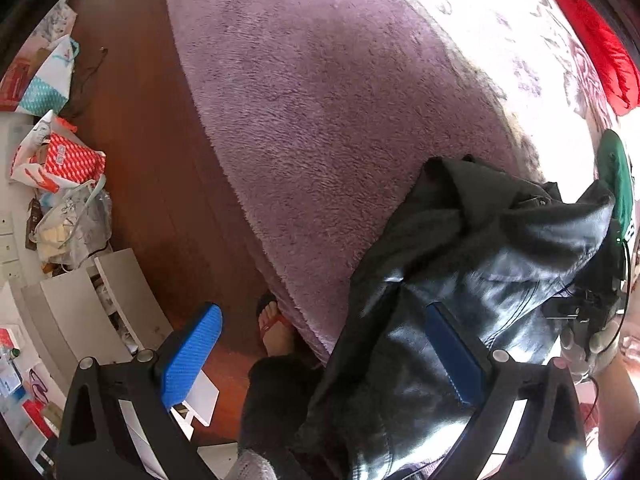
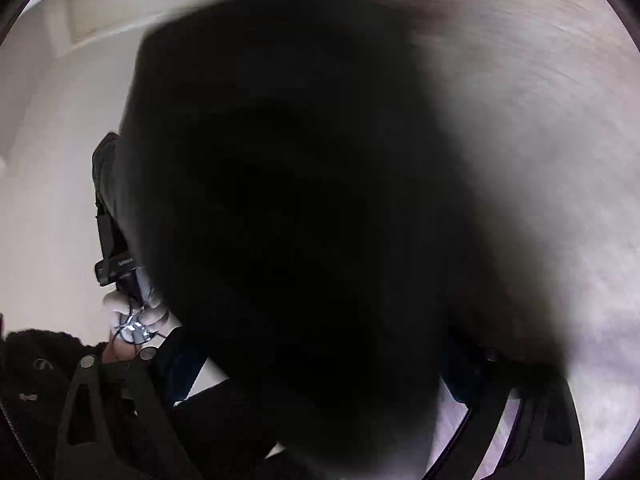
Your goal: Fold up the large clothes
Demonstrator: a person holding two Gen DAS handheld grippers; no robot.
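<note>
The spread left gripper straddles a shiny black leather jacket (draped over the mauve fleece blanket); the right gripper is spread wide too.

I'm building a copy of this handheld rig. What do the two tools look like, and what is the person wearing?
The left tool has a black frame with triangular cut-outs, silver pivot bolts and ribbed blue fingers. The right tool has the same black cut-out frame; its pads are dark and blurred. Thin black cables trail near the green-and-black device. The person wears a fuzzy black sleeve and a red flip-flop.
</note>
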